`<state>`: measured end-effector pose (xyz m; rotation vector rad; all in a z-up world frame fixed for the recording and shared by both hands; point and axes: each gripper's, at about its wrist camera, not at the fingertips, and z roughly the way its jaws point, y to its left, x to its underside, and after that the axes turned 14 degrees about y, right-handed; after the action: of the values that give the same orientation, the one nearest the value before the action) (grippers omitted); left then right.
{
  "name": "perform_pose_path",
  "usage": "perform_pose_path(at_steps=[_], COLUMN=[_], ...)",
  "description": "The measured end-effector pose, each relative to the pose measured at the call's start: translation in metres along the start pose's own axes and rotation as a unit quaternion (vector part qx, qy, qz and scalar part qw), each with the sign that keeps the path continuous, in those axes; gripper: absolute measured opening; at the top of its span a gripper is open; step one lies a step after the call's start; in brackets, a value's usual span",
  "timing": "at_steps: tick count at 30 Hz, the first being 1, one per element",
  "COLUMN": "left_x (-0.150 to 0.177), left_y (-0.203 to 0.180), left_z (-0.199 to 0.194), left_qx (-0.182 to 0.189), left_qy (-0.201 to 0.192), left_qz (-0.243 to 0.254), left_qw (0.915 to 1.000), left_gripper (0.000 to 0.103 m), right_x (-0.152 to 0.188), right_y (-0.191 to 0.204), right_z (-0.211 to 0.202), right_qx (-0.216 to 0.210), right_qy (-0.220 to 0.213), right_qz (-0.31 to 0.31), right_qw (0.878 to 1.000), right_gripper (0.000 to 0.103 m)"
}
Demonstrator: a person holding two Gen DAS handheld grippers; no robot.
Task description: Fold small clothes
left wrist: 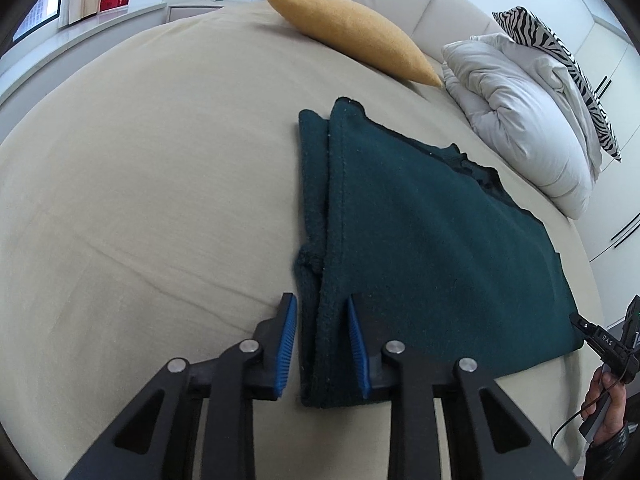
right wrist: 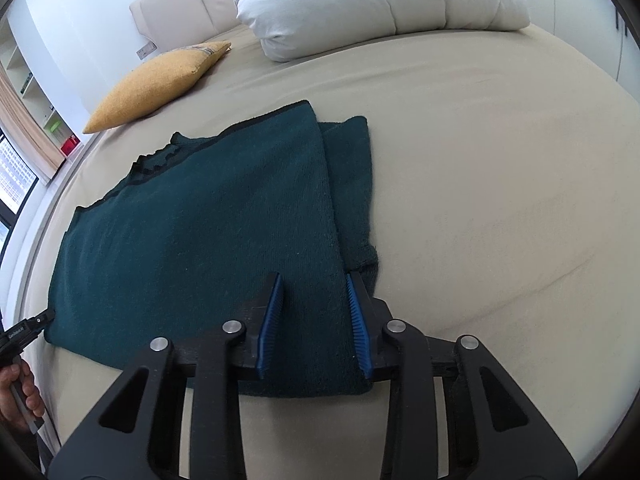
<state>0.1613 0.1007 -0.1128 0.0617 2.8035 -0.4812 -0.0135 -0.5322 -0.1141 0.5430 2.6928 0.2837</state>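
Left wrist view: a dark green sweater (left wrist: 420, 232) lies flat on the tan bed (left wrist: 140, 200), in the middle and right of the frame. Its left side is folded in, so a narrow strip sticks out along the left edge. The left gripper (left wrist: 322, 344) sits at the bottom middle. Its blue pads (left wrist: 287, 344) are a little apart, and the near left edge of the sweater lies between them. I cannot tell if the pads are squeezing it. A yellow pillow (left wrist: 352, 36) is at the top middle. A white quilt (left wrist: 528, 128) and a zebra pillow (left wrist: 560, 68) are at the upper right. At the lower right edge, a hand (left wrist: 604, 404) holds the other gripper by the sweater's far corner.

Right wrist view: the sweater (right wrist: 200, 232) fills the middle and left of the frame. A narrow folded strip shows along its right edge. The right gripper (right wrist: 316, 324) is at the bottom middle. Its pads (right wrist: 272, 320) are a little apart with the near right edge of the sweater between them. I cannot tell if they grip it. The yellow pillow (right wrist: 156, 84) is at the upper left. The white quilt (right wrist: 376, 0) is at the top. At the lower left edge, a hand (right wrist: 20, 396) holds the other gripper at the sweater's corner.
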Motion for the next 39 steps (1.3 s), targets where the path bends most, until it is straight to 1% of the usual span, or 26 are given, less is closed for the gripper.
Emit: perform_pose_path(at_steps=[1, 2, 3, 4, 5, 6, 7, 9, 14, 17, 24, 29, 35, 39], left_x=[0.000, 0.000, 0.000, 0.001, 0.001, 0.001, 0.001, 0.001, 0.001, 0.001, 0.002, 0.003, 0.002, 0.001], left_y=[0.000, -0.001, -0.001, -0.002, -0.002, -0.002, -0.002, -0.002, -0.004, -0.004, 0.001, -0.001, 0.003, 0.005], left_z=[0.000, 0.000, 0.000, 0.000, 0.000, 0.000, 0.000, 0.001, -0.001, -0.002, 0.001, -0.001, -0.001, 0.001], left_qx=[-0.002, -0.002, -0.001, -0.002, -0.002, -0.001, -0.001, 0.000, -0.004, -0.002, 0.006, 0.010, 0.017, 0.016], left_qy=[0.000, 0.000, 0.001, 0.002, 0.002, 0.002, 0.003, 0.003, 0.004, 0.004, 0.009, 0.005, 0.007, 0.013], left_qz=[0.001, 0.002, 0.003, 0.004, 0.004, 0.004, 0.005, 0.006, 0.014, 0.014, 0.011, 0.008, 0.007, 0.008], left_qw=[1.0000, 1.0000, 1.0000, 1.0000, 1.0000, 1.0000, 1.0000, 1.0000, 0.9999, 0.9999, 0.9999, 0.9999, 0.9998, 0.9998], left_gripper=[0.027, 0.025, 0.022, 0.022, 0.022, 0.020, 0.019, 0.013, 0.011, 0.010, 0.010, 0.010, 0.011, 0.014], right_x=[-0.001, 0.000, 0.000, 0.000, 0.000, 0.000, 0.000, 0.001, 0.002, 0.006, 0.010, 0.008, 0.019, 0.025], right_y=[0.001, 0.001, 0.002, 0.002, 0.002, 0.001, 0.000, -0.002, -0.005, -0.008, -0.012, -0.002, -0.011, -0.016], right_z=[0.001, 0.000, 0.000, -0.001, -0.001, -0.001, -0.002, -0.004, -0.010, -0.012, 0.000, -0.008, -0.007, -0.005], right_qx=[0.004, 0.006, 0.007, 0.010, 0.015, 0.016, 0.016, 0.019, 0.026, 0.023, 0.012, 0.037, 0.024, 0.019], right_qy=[0.001, 0.000, 0.000, 0.000, 0.002, 0.002, 0.003, 0.001, -0.009, -0.014, -0.002, -0.010, -0.013, -0.014], right_qz=[-0.004, -0.007, -0.008, -0.009, -0.009, -0.007, -0.005, -0.002, 0.010, 0.019, 0.019, 0.010, 0.045, 0.056], right_qw=[1.000, 1.000, 1.000, 1.000, 1.000, 1.000, 1.000, 1.000, 1.000, 0.999, 1.000, 0.999, 0.999, 0.998], right_gripper=[0.030, 0.030, 0.027, 0.019, 0.015, 0.009, 0.007, 0.006, 0.005, 0.005, 0.005, 0.005, 0.004, 0.004])
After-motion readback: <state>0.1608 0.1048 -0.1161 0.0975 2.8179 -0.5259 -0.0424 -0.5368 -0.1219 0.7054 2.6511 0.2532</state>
